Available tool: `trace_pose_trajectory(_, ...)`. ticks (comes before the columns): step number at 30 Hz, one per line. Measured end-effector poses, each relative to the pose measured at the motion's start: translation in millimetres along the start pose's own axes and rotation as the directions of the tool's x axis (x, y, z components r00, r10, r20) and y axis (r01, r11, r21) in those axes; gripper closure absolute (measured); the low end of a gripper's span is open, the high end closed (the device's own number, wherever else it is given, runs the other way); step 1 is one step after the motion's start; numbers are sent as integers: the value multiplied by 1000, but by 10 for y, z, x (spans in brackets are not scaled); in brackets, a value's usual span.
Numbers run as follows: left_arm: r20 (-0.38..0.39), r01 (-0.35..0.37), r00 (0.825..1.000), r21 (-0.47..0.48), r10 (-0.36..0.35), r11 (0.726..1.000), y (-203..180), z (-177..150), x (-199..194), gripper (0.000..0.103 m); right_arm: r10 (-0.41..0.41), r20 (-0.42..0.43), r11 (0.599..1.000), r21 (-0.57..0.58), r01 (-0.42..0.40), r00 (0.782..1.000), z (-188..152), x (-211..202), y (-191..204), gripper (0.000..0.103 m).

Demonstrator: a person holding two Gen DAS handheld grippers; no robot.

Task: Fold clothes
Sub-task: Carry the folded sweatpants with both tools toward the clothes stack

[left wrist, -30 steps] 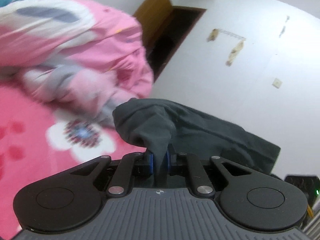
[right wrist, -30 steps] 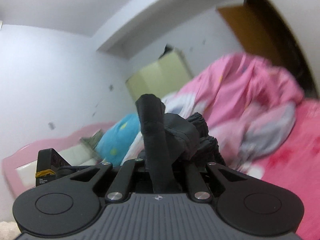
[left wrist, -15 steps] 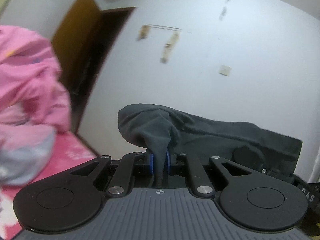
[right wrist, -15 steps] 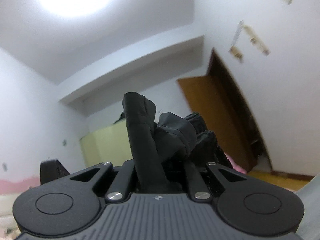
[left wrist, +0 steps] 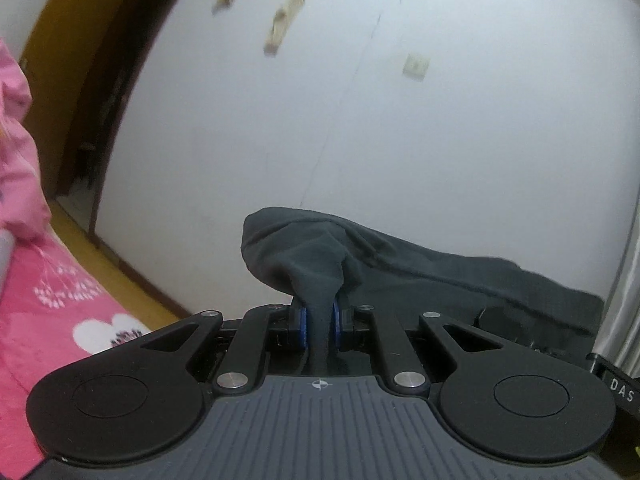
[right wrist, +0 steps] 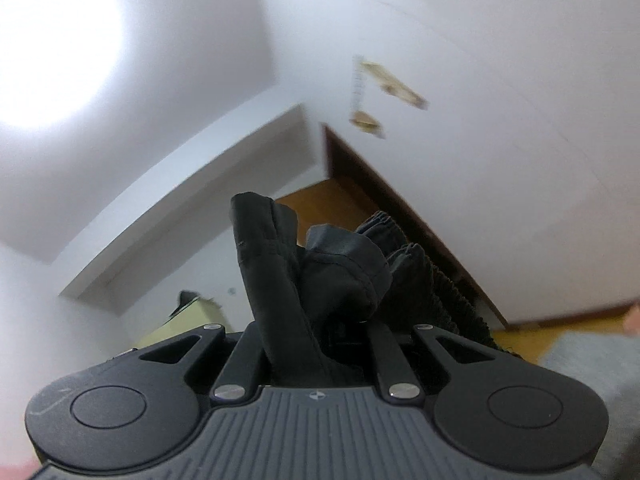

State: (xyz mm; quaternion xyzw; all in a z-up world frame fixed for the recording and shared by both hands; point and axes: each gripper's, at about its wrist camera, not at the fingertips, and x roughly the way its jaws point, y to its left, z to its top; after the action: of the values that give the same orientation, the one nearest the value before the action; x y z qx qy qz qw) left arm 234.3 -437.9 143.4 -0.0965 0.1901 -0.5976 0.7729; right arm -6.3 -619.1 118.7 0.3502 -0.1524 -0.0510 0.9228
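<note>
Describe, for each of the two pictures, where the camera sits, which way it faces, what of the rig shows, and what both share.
Left wrist: on the left hand-held gripper, facing a white wall and doorway; blue pads clamp the dark garment; pink bedding at left.
Right wrist: on the right hand-held gripper, tilted up at ceiling light and door; bunched dark garment fills its jaws.
Shared: garment, wall hooks, doorway.

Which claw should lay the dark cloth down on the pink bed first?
Probably the left claw: the pink bed shows beside it, and it pinches the dark cloth neatly. The right claw faces the ceiling.
</note>
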Motion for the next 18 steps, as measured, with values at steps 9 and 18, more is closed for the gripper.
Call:
trace_pose_trajectory(9, -149, -55, 988, -96, 41, 994, 504, -219, 726, 68, -206, -59, 954, 209, 214, 977, 31, 269, -1410, 94)
trace_pose_trajectory(18, -174, -132, 980, -188, 99, 973, 939, -290, 470, 60, -260, -109, 904, 322, 281, 960, -142, 172, -1919, 78)
